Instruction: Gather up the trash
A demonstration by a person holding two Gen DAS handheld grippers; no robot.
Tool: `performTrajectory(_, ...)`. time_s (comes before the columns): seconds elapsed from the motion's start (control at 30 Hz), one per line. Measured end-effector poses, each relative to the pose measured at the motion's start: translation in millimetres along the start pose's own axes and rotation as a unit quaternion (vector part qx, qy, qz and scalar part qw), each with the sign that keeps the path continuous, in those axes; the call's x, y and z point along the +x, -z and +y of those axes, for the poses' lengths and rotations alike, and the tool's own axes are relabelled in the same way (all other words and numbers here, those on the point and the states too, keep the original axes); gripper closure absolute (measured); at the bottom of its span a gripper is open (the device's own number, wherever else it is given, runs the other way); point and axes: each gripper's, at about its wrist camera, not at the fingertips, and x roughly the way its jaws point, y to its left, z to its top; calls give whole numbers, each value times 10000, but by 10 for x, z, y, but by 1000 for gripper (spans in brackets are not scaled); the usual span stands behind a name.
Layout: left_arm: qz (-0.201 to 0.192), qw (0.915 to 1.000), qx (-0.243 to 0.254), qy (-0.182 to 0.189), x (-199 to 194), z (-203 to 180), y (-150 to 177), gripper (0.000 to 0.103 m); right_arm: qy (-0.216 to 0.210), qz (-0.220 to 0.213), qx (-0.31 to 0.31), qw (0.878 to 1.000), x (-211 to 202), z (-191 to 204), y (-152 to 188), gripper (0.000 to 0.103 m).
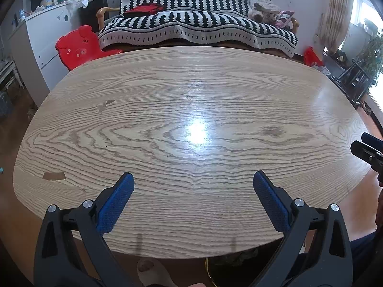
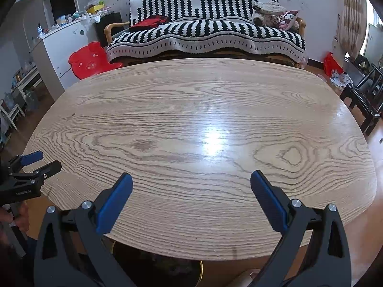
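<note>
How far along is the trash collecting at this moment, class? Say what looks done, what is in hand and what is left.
Done: the wooden table shows no loose trash, only a brown chipped patch near its left edge. In hand: nothing; the left gripper and right gripper both hover open over the tabletop. Left: cannot tell; no bin shows, though something dark with a yellow rim sits under the table's near edge.

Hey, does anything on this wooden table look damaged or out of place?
Yes. The wooden table has veneer damage on its left side: a chipped patch and a larger peeled strip near the edge, both showing brown underlayer. No trash lies on it.
</note>
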Motion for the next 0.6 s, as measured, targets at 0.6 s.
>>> performTrajectory(0.6,7,10000,11,6,-2,-8,-11,6,1,26,18,10000,12,9,-12,8)
